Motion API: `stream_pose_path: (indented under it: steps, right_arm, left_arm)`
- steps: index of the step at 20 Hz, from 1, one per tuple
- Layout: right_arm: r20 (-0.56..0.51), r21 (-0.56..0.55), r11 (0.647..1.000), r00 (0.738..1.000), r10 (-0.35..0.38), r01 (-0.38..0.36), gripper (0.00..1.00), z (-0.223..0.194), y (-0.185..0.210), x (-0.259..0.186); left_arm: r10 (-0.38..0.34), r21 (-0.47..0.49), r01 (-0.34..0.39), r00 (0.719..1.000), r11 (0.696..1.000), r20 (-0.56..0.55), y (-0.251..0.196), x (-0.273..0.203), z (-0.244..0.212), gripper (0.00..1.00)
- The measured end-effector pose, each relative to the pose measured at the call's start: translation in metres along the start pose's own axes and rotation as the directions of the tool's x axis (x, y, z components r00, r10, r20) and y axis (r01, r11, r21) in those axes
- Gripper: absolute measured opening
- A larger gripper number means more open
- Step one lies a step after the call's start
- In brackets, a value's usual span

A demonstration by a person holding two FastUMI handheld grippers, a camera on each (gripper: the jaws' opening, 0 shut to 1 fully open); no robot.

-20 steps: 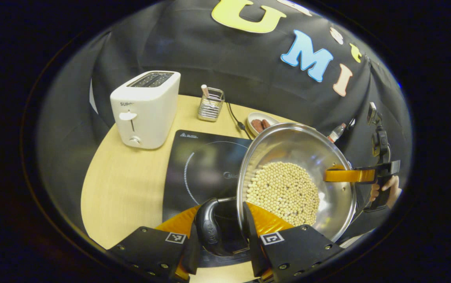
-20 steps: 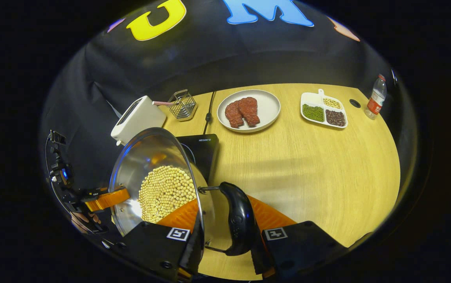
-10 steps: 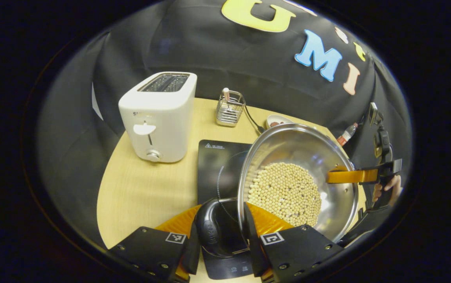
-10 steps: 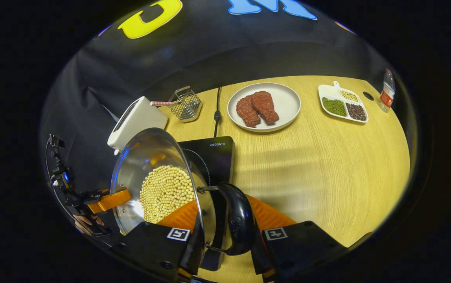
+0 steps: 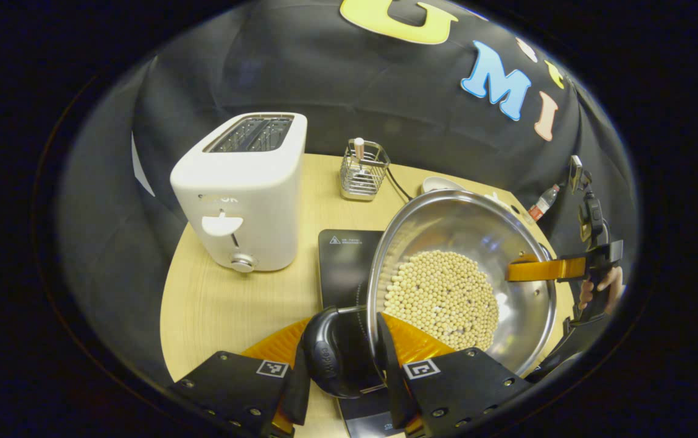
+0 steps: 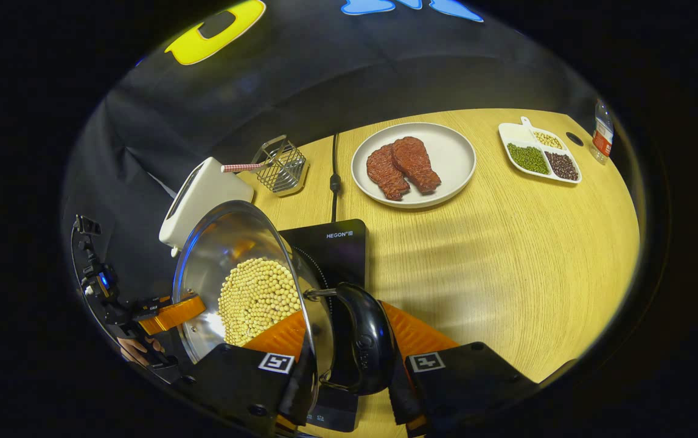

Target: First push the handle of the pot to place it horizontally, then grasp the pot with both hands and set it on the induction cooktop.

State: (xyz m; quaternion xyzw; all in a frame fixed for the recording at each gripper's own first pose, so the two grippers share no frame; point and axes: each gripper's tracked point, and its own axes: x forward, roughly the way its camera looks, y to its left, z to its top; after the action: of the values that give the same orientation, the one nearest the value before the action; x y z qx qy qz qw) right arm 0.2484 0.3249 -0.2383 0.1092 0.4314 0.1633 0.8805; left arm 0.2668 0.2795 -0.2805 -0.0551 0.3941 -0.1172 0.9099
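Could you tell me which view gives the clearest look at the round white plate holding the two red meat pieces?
The right gripper view: the round white plate lies whole and unobstructed. The left gripper view shows just a sliver of it behind the steel pot.

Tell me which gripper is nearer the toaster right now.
Left. The left gripper clamps the pot handle on the side facing the toaster; the right gripper clamps the opposite handle, with the pot's whole width between it and the toaster.

Wooden table point(image 6: 507, 255), toaster point(image 5: 242, 188), wire basket point(image 5: 363, 170), induction cooktop point(image 6: 330, 246), meat plate point(image 6: 412, 164), 3-part dish point(image 6: 540, 158), bottle point(image 6: 602, 131)
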Motion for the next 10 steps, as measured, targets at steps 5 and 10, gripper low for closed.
stream_pose_path:
  steps: [5,10]
  right_arm:
    - [-0.019,0.022,1.000,1.000,-0.010,0.010,0.54,-0.001,-0.002,0.012]
    - [-0.013,0.025,1.000,1.000,-0.006,0.007,0.52,0.000,-0.003,0.020]
  left_arm:
    - [-0.010,0.021,0.010,1.000,1.000,-0.004,0.002,0.012,0.010,0.53]
    - [-0.017,0.015,0.017,1.000,1.000,0.018,0.003,0.011,0.012,0.53]
